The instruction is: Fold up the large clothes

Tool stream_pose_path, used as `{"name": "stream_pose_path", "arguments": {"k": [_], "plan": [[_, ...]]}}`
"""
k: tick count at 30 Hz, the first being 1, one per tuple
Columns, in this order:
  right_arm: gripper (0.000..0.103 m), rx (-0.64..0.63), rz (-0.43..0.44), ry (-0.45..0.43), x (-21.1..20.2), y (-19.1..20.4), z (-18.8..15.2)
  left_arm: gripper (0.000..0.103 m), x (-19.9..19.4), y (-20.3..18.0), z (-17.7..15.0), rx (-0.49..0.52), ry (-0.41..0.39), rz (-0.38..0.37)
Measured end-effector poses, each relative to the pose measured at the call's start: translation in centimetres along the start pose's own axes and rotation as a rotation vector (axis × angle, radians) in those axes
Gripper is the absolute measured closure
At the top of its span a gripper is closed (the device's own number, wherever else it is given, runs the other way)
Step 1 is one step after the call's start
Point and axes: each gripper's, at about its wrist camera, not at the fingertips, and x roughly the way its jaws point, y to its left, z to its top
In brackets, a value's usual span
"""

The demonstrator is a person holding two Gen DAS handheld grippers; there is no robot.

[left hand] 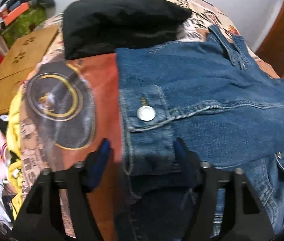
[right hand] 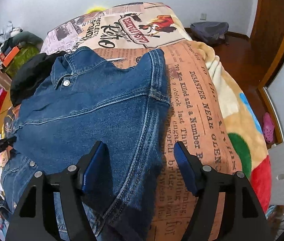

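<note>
— Lying flat on the bed [right hand: 208,92], the denim jacket [right hand: 93,108] sits under both tools. Where exactly?

— Its cuff [left hand: 150,144] lies between the left tool's [left hand: 141,146] spread fingers, pads off the cloth. The folded side edge runs between the right tool's [right hand: 140,150] fingers, which are also wide and gripping nothing.

— Their pose?

— Both point steeply down at the bed. A black garment [left hand: 119,24] lies beyond the jacket.
</note>
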Motion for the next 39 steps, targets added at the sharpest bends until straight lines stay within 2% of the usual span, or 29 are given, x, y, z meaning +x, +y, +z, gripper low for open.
{"name": "stream_pose_path", "arguments": {"k": [4, 8, 13, 16, 20, 25, 28, 31, 33, 34, 35, 36, 37, 38, 39], "plan": [[0.036, -0.065, -0.02, -0.02, -1.6, 0.4, -0.2, 0.034, -1.3, 0.8, 0.3, -0.007, 0.014, -0.017], [0.036, -0.101, -0.034, -0.061, -3.8, 0.3, -0.5, 0.034, -4.0, 1.4, 0.2, 0.037, -0.013, 0.026], [0.036, -0.095, -0.009, -0.062, -5.4, -0.1, -1.5, 0.034, -6.4, 1.8, -1.3, 0.054, 0.002, -0.017], [0.036, -0.112, -0.011, -0.047, -5.6, 0.0, -2.5, 0.034, -6.3, 1.9, -2.7, 0.035, 0.043, -0.066], [0.036, -0.133, -0.008, 0.0, -4.9, 0.2, -4.0, 0.034, -4.7, 2.3, -5.4, -0.022, 0.137, -0.159], [0.036, -0.125, 0.015, 0.078, -2.9, 0.5, -6.2, 0.033, -2.3, 2.8, -8.5, -0.081, 0.236, -0.195], [0.036, -0.107, 0.048, 0.085, -2.4, 0.4, -7.1, 0.033, -2.1, 3.8, -9.7, -0.172, 0.24, -0.259], [0.036, -0.052, 0.097, 0.102, -2.0, -0.1, -7.6, 0.034, -2.1, 4.6, -10.3, -0.252, 0.266, -0.362], [0.036, -0.017, 0.124, 0.097, -1.8, -0.4, -7.9, 0.034, -2.4, 4.1, -10.6, -0.246, 0.257, -0.406], [0.035, -0.005, 0.133, 0.092, -1.7, -0.5, -8.1, 0.041, -2.6, 3.8, -10.6, -0.233, 0.252, -0.409], [0.038, 0.0, 0.138, 0.09, -1.8, -0.5, -8.1, 0.046, -3.0, 3.2, -10.5, -0.211, 0.243, -0.422], [0.044, 0.001, 0.154, 0.087, -1.9, -0.3, -8.2, 0.058, -3.4, 2.7, -10.3, -0.198, 0.236, -0.432], [0.064, -0.009, 0.195, 0.089, -2.1, 0.0, -8.2, 0.068, -3.7, 2.1, -10.1, -0.181, 0.228, -0.437], [0.078, -0.019, 0.222, 0.093, -2.3, 0.4, -8.2, 0.072, -4.1, 1.6, -9.9, -0.16, 0.218, -0.437], [0.082, -0.035, 0.218, 0.087, -2.6, 0.8, -8.2, 0.081, -4.5, 1.0, -9.6, -0.136, 0.206, -0.431]]}}
